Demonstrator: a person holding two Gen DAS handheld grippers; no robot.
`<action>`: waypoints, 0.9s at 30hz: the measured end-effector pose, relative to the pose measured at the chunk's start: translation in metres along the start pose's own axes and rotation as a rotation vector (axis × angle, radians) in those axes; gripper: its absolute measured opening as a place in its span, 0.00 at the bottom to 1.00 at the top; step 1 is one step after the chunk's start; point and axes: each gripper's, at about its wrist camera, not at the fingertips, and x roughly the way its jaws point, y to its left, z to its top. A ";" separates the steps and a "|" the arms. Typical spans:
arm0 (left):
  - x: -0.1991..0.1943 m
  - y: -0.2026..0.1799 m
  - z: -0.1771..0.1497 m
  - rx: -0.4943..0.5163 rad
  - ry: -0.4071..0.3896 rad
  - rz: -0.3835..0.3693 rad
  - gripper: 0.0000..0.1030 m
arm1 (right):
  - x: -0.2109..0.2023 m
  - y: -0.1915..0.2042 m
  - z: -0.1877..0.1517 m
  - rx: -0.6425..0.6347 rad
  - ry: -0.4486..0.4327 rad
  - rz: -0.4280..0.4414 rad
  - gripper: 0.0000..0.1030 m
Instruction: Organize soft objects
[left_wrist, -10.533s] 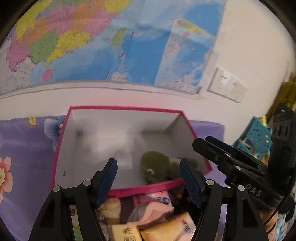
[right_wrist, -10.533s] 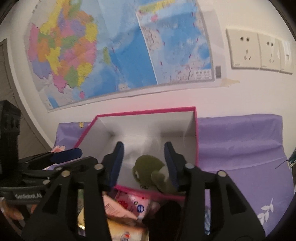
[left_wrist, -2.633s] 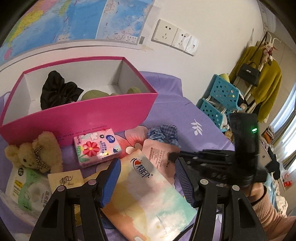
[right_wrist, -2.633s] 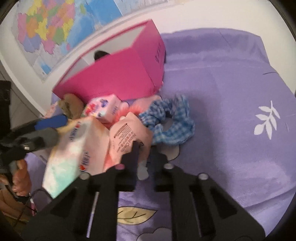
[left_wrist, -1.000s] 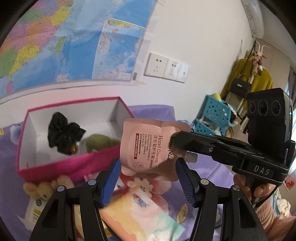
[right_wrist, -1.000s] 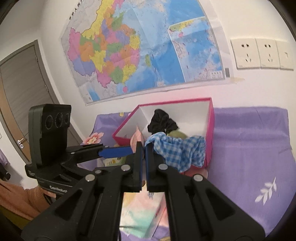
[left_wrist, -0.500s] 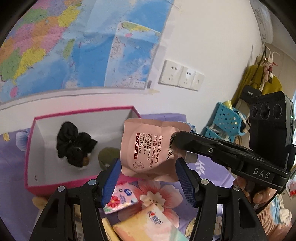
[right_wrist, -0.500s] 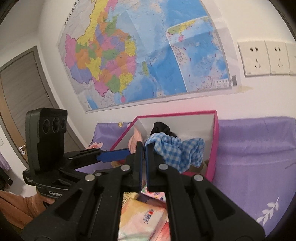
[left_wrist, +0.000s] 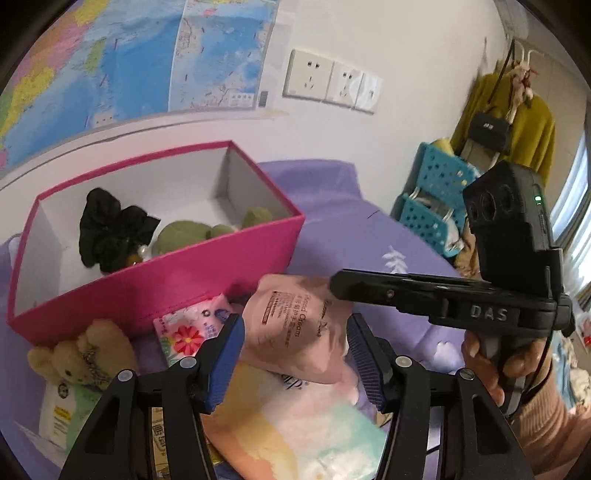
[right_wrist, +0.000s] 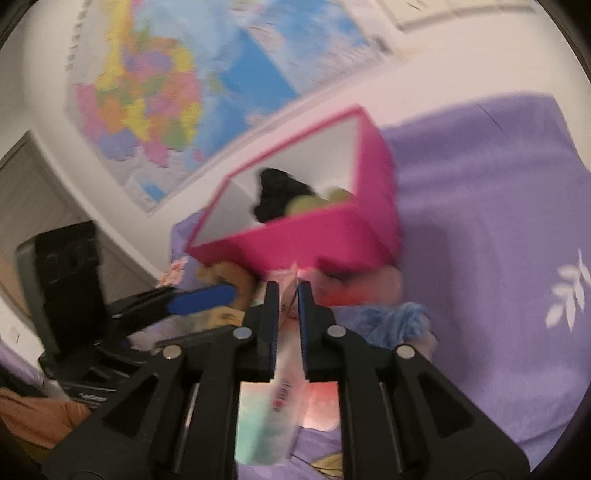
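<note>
1. The pink hand cream pouch (left_wrist: 295, 328) lies tilted on a large pastel tissue pack (left_wrist: 295, 424) on the purple bed, just in front of the pink box (left_wrist: 184, 273) and not in it.
2. The left hand-held gripper (left_wrist: 295, 325) stands spread, one finger on each side of the pouch. Its jaws have just been closing, but the pads do not visibly squeeze it.
3. The right hand-held gripper (right_wrist: 286, 288) is at the pouch's upper corner. Its jaws have just been opening and now show a narrow gap, with something pale blurred inside it.
4. A blue checked scrunchie (right_wrist: 391, 317) lies loose on the bed, just to the right of that gripper.
5. In the box are a black scrunchie (left_wrist: 110, 232) and a green plush (left_wrist: 184, 232). A teddy bear (left_wrist: 81, 354) and a floral tissue packet (left_wrist: 184, 332) wait outside it.
6. The step looks like a handover or release of the pouch, short of the box.
7. The next move calls for one firm pinch on the pouch and a lift clear of the box's near wall.
</note>
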 end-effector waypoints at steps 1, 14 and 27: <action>0.001 0.002 -0.001 -0.009 0.006 -0.012 0.56 | 0.002 -0.008 -0.003 0.022 0.019 -0.043 0.29; 0.016 0.023 0.001 -0.070 0.050 0.012 0.56 | -0.017 -0.010 -0.028 -0.013 0.047 -0.088 0.41; 0.015 0.027 0.004 -0.090 0.039 0.010 0.56 | 0.033 0.029 -0.041 -0.374 0.094 -0.302 0.34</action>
